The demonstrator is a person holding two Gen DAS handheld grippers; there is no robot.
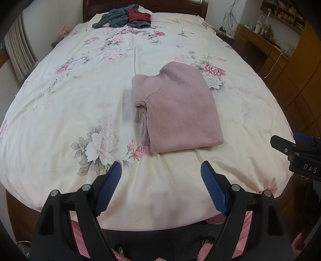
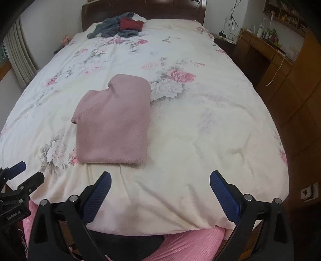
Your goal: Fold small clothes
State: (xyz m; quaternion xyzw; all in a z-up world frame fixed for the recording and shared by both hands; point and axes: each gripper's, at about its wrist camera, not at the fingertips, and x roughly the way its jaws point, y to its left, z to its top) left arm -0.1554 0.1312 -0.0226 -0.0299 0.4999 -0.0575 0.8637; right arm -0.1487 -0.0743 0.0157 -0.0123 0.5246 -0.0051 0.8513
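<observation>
Floral cream bedspread [image 1: 70, 104] carries the folded pink knit sweater [image 1: 178, 108] near its foot edge. Left gripper [image 1: 160, 188] and right gripper [image 2: 160, 192] hover short of it, jaws wide apart, empty. Judged done; fetch from the grey-and-red clothes heap [image 1: 124, 17] by the headboard, path clear.

White capitals "DAS" stand on the black body of the right gripper [image 1: 301, 158], seen at the right edge of the left wrist view. Small white lettering, apparently "GenRobot.AI", stands on the black body of the left gripper [image 2: 15, 188], seen at the left edge of the right wrist view.
</observation>
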